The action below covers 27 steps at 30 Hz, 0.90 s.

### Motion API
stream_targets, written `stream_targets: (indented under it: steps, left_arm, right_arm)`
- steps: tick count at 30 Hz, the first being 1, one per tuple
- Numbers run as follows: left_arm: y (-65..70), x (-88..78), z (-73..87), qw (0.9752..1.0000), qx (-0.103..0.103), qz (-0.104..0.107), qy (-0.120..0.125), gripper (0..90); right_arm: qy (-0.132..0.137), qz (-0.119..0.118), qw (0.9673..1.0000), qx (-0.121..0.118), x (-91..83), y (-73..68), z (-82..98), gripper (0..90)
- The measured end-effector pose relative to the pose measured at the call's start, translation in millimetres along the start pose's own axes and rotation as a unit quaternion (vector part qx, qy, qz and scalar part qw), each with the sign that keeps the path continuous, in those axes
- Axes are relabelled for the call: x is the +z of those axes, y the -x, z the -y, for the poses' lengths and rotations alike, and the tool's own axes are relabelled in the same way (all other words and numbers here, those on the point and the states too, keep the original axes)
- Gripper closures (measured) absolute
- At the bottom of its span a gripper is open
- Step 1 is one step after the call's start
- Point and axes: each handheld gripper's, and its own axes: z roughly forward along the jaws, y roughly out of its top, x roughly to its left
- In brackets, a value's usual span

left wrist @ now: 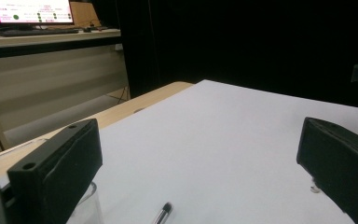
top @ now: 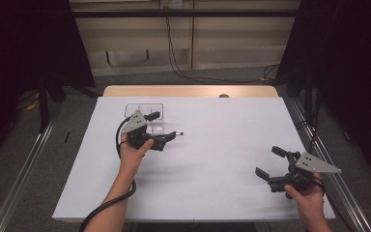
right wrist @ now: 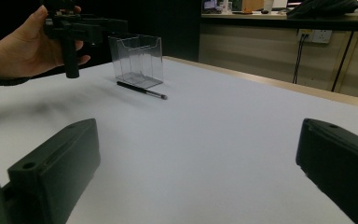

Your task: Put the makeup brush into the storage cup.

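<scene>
1. Room: dark curtains at the left and right edges of the high view; grey floor; pale wall panels along the top of the frame, with black cables (top: 174,58) hanging at upper centre. A lit monitor (left wrist: 30,10) sits at the upper left of the left gripper view.
2. Table: pale wooden table (top: 188,91) covered by a large white sheet (top: 212,159), filling the centre of the high view.
3. Clear plastic box (right wrist: 137,59), open-topped and rectangular, standing on the sheet; left of centre in the high view, upper left in the right gripper view.
4. Left gripper (top: 162,129), black, held in the person's left hand (top: 134,153), left of centre, just beside the clear box. Jaws spread wide, nothing between them.
5. Right gripper (top: 270,162), black with a grey three-cornered plate, held in the right hand (top: 305,197) at lower right. Jaws spread wide, nothing between them.
6. Slim black pen (right wrist: 142,90) with a silver tip, lying flat on the sheet just in front of the clear box, beneath the left gripper; bottom centre of the left gripper view.
</scene>
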Motion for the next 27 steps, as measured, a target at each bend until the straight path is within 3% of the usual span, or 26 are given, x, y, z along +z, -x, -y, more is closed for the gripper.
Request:
stream_targets:
  steps: [8,27]
  left_arm:
    - [-1.7,12.4,-1.0,1.0000,-0.008,0.005,0.001,0.0]
    - [-9.7,29.1,-2.1,0.9998,0.000,0.004,-0.017,0.0]
  right_arm:
    - [0.001,0.001,1.0000,0.000,-0.6,0.6,0.0,0.0]
    - [-0.001,0.000,1.0000,-0.002,-0.1,0.2,0.1,0.0]
